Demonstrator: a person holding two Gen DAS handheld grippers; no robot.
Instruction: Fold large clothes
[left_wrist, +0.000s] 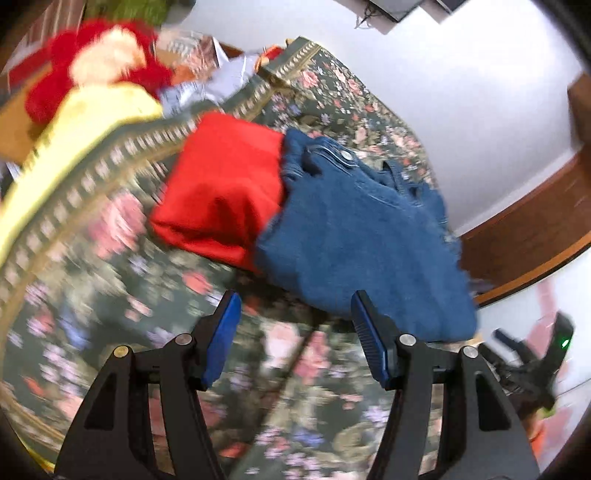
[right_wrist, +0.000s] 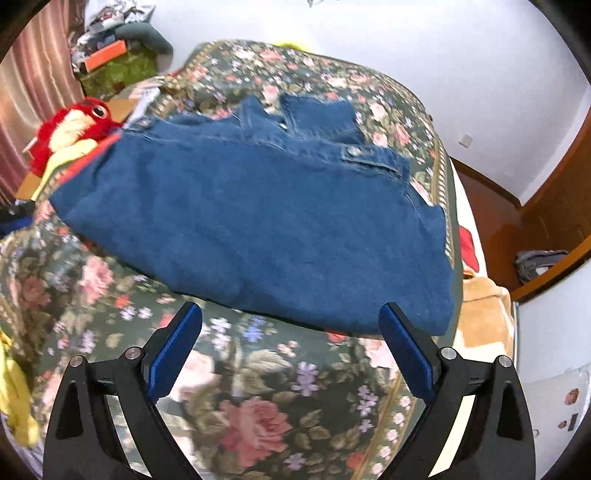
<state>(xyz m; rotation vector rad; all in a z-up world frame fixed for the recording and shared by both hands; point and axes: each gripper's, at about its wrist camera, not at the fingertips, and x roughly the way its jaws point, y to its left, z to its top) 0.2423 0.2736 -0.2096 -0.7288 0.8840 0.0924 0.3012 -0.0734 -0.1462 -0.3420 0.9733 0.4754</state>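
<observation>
A folded blue denim garment lies on the floral bedspread; it also shows in the left wrist view. A folded red garment lies beside it on the left, touching it, and only its edge shows in the right wrist view. My left gripper is open and empty, just in front of the denim's near edge. My right gripper is open and empty, at the denim's near edge. The right gripper also shows at the lower right of the left wrist view.
A red and cream plush toy sits at the bed's far left, also in the right wrist view. A yellow cloth lies near it. A brown wooden bed frame and white wall border the right. A tan cloth hangs at the bed's right edge.
</observation>
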